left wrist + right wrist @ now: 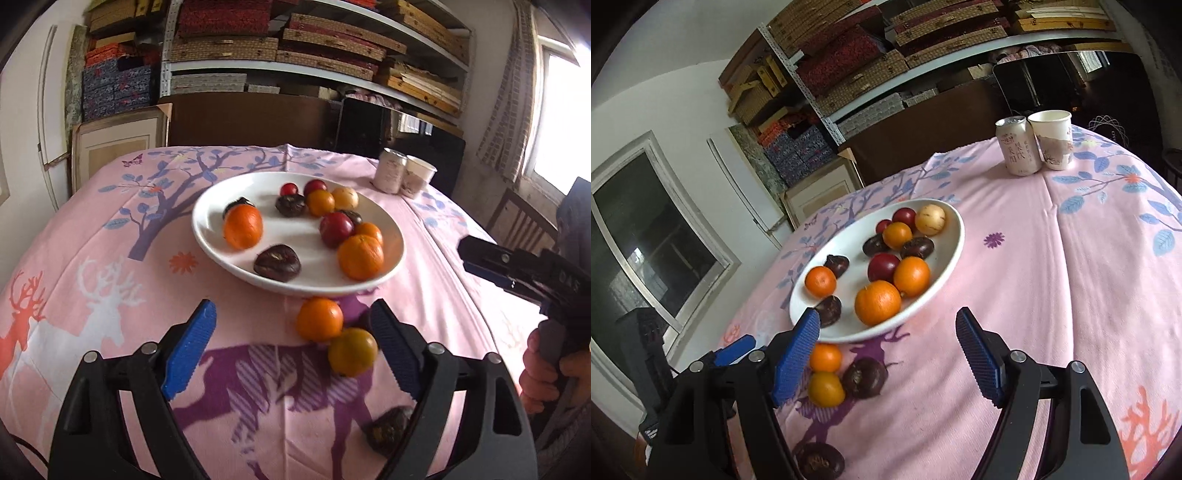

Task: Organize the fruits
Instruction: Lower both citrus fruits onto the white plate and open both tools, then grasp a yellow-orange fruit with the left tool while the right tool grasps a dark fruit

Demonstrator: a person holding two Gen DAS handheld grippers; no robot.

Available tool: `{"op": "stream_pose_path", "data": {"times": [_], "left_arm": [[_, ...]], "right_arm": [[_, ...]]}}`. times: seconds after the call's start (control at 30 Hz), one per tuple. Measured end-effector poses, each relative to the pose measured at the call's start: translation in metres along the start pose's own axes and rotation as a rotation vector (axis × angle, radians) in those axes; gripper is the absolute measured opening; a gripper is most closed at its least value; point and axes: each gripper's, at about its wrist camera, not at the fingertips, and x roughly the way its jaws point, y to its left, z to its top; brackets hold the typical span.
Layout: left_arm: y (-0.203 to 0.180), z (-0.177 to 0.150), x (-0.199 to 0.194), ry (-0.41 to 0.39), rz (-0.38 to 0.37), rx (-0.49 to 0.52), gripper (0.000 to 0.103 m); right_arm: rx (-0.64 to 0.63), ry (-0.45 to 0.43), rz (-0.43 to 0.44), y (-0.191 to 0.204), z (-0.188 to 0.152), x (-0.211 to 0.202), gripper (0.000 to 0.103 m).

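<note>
Nearest the near edge of the table, a dark chestnut-like fruit (820, 463) is lying by itself on the pink tablecloth (1071, 277), and a little farther in, three more pieces are waiting just short of the white plate (207, 236): an orange fruit (319, 319), a yellower one (352, 352) touching it, and a dark one (864, 377) beside them. By my reckoning the job is mostly done, since about a dozen fruits are already sitting on the plate, around the middle of the table, and four are remaining outside. The left gripper (291, 350) is hovering spread wide over the loose pair, pinching nothing; the right gripper (886, 365) is likewise gaping open and empty. A can (1017, 146) and paper cup (1052, 138) are standing at the far edge.
</note>
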Motion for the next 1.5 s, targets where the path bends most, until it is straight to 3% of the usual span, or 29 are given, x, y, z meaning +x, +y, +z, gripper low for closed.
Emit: {"op": "stream_pose_path", "data": {"times": [0.2,0.37,0.47,0.53,0.7,0.8,0.97,1.1,1.27,1.37,1.5], "left_arm": [[-0.041,-0.018,0.011,0.051,0.019,0.185,0.086],[-0.034,-0.019,0.029,0.131,-0.005,0.150,0.086],[-0.020,-0.017,0.040,0.178,-0.053,0.075,0.067],[-0.015,-0.016,0.047,0.205,-0.110,0.033,0.062],[-0.026,-0.018,0.045,0.200,-0.148,0.082,0.036],[-0.022,-0.019,0.032,0.167,-0.054,0.098,0.036],[0.016,-0.016,0.007,0.111,0.041,-0.021,0.036],[0.034,-0.014,0.008,0.116,0.056,-0.092,0.036],[0.031,-0.015,0.013,0.132,0.062,-0.073,0.036],[0.030,-0.018,0.018,0.150,0.066,-0.069,0.036],[0.028,-0.020,0.021,0.164,0.063,-0.058,0.036]], "right_arm": [[0.040,0.003,-0.013,-0.010,-0.001,-0.001,0.078],[0.031,0.032,-0.019,-0.008,-0.004,0.004,0.078],[0.023,0.041,-0.024,-0.007,-0.005,0.006,0.078],[0.023,0.048,-0.026,-0.007,-0.006,0.008,0.078],[0.010,0.076,-0.030,-0.006,-0.008,0.014,0.078],[-0.027,0.113,-0.046,-0.001,-0.013,0.022,0.078],[-0.160,0.188,-0.082,0.022,-0.028,0.040,0.076],[-0.313,0.245,-0.124,0.050,-0.044,0.057,0.075],[-0.331,0.273,-0.162,0.056,-0.047,0.070,0.065],[-0.338,0.271,-0.157,0.057,-0.046,0.071,0.040],[-0.327,0.240,-0.131,0.055,-0.043,0.061,0.040]]}}
